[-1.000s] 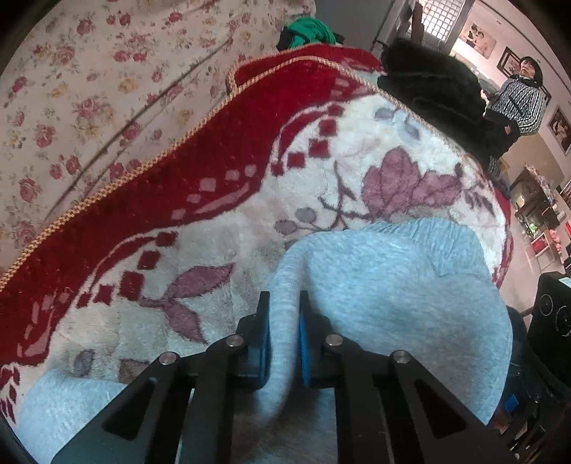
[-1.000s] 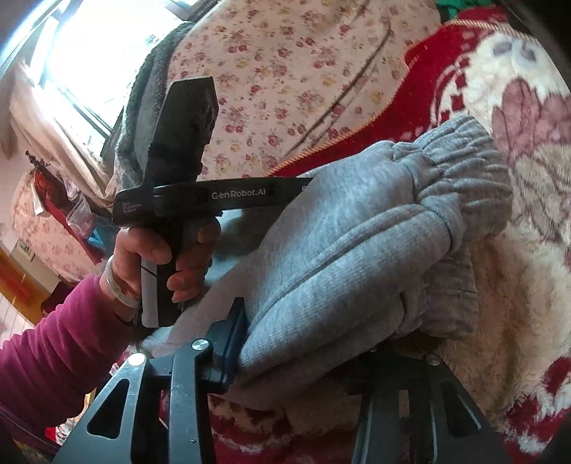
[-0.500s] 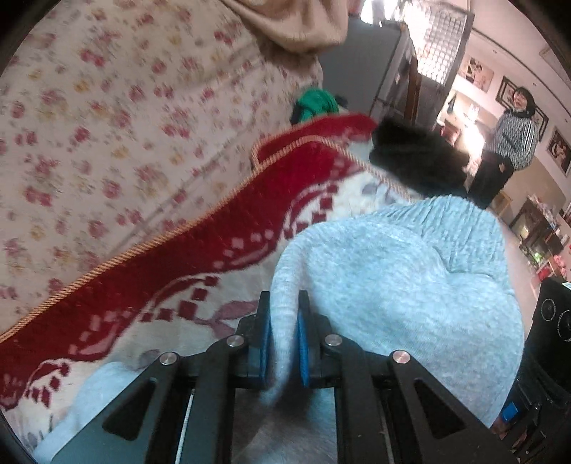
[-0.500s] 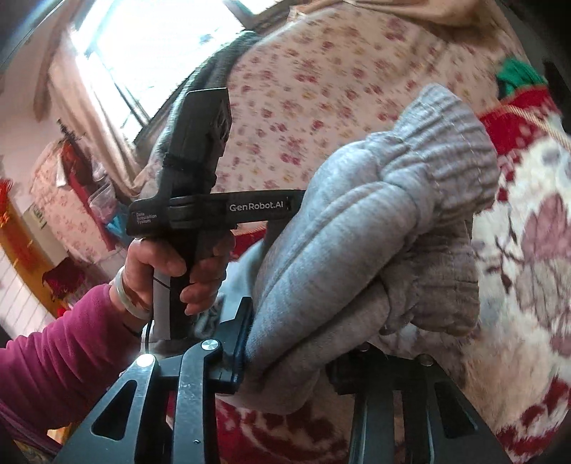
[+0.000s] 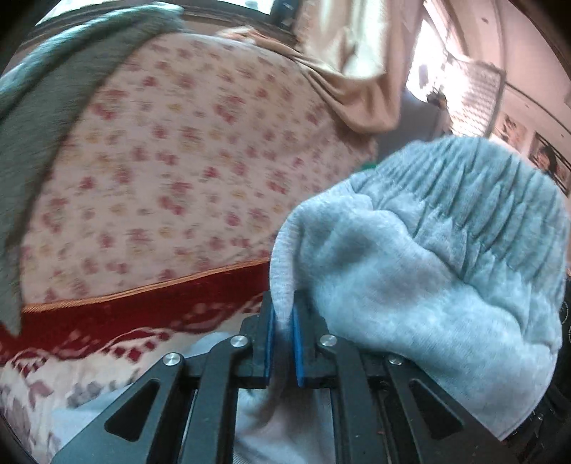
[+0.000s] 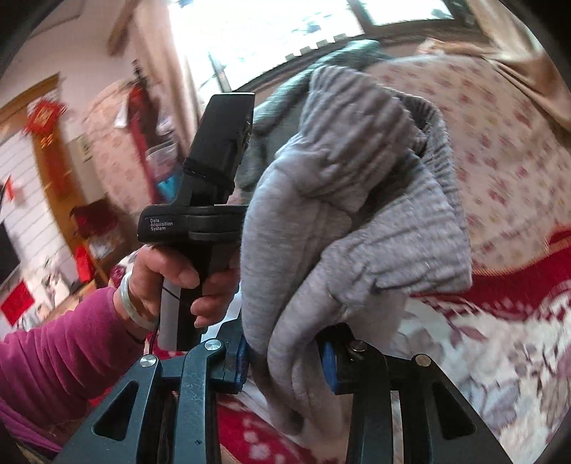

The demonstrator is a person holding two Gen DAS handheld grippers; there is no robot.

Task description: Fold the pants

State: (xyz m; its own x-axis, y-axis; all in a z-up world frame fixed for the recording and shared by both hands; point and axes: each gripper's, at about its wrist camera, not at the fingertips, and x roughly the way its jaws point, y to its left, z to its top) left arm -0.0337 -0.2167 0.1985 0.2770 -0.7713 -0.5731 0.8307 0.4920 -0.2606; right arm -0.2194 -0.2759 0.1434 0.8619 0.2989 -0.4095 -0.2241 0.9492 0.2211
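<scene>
The grey sweatpants (image 5: 421, 271) hang in the air above the bed, ribbed waistband on top. My left gripper (image 5: 283, 332) is shut on a thin fold of the pants' edge between its blue pads. In the right wrist view a thick bunch of the grey pants (image 6: 353, 228) fills the gap of my right gripper (image 6: 285, 360), whose pads press on it. The left gripper's black handle (image 6: 210, 200) shows there too, held by a hand (image 6: 167, 285) in a magenta sleeve, just left of the cloth.
Below lies a red and white plush blanket (image 5: 107, 332) with a gold-trimmed edge. Behind it rises a floral cover (image 5: 171, 171) with a grey throw (image 5: 53, 100) and a beige cloth (image 5: 342, 75) on top. A bright window (image 6: 285, 32) is behind.
Both grippers have risen and tilted upward with the pants in them, lifting the cloth off the blanket. The view has swung from the blanket to the floral cover and window.
</scene>
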